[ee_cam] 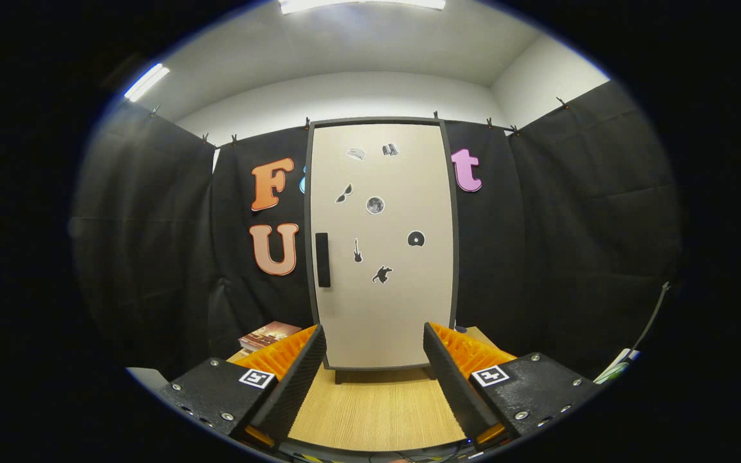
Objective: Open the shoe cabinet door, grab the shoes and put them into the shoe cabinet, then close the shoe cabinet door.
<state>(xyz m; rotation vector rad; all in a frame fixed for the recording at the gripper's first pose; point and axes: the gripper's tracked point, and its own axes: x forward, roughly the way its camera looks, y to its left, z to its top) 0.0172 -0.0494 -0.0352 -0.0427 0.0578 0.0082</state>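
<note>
On the left we see a book (269,335) lying flat on the wooden table (374,411), just beside the cabinet's lower left corner and partly hidden behind our left finger. Next comes the shoe cabinet (381,244), standing upright on the table straight ahead of us, beyond the fingers and backed by the black cloth wall. Its pale door (402,308) is closed inside a dark frame. A dark upright handle (323,259) sits on the door's left edge, about halfway up. Small dark stickers are scattered over the door, among them sunglasses (344,193), a guitar (357,251) and a disc (416,239). Short dark feet show under the cabinet's bottom edge.

Our gripper (375,341) hangs above the table with its two fingers spread wide apart, grasping nothing; bare tabletop and the lower part of the door show between them. The fingertips are near the cabinet's base but not touching it. At the far right, a thin cable (653,315) runs down the cloth wall.
</note>
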